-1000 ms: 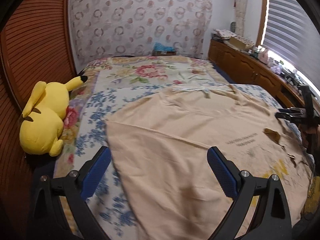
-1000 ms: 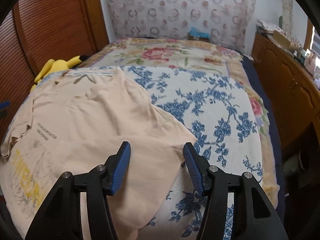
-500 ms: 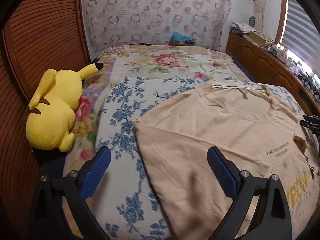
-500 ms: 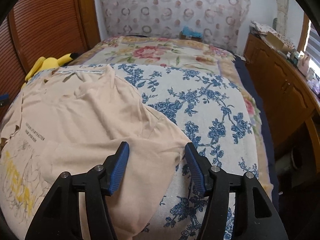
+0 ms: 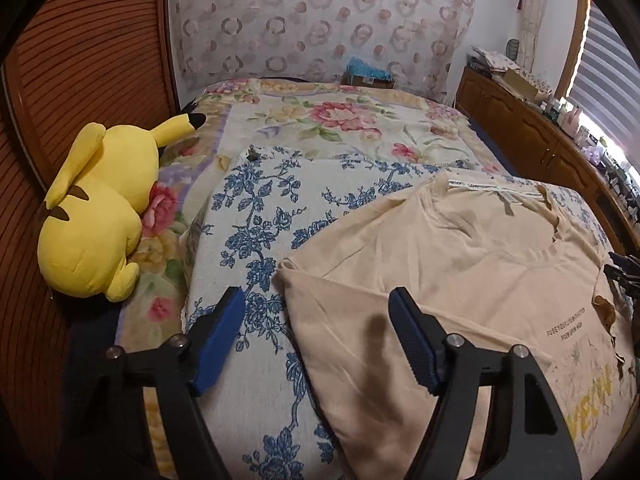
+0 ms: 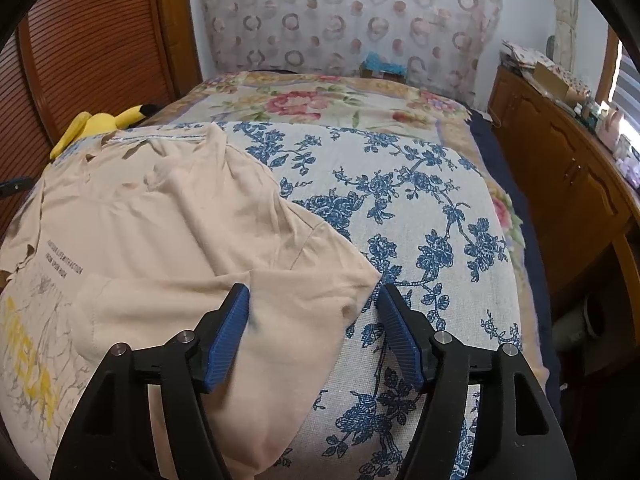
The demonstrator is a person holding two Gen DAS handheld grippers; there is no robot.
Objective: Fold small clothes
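Left gripper [image 5: 316,332]: jaws have just been narrowing yet stand apart, straddling the near left sleeve edge of the beige T-shirt [image 5: 460,280] without pinching it. Right gripper [image 6: 312,332]: jaws have just been widening, pads clear of the cloth, with the right sleeve corner [image 6: 352,280] lying between them. The T-shirt lies print-up on the blue-flowered cloth [image 6: 420,208] spread over the bed, collar toward the headboard. Progress, as judged: early. The right sleeve looks turned in over the body; the left side, the hem and the final folds remain. The left view alone shows the whole yellow plush toy [image 5: 96,208], beside the bed's left edge, and the collar label [image 5: 492,188]. The right view alone shows the inward-folded sleeve and the bare cloth beside the wooden cabinets [image 6: 560,168].
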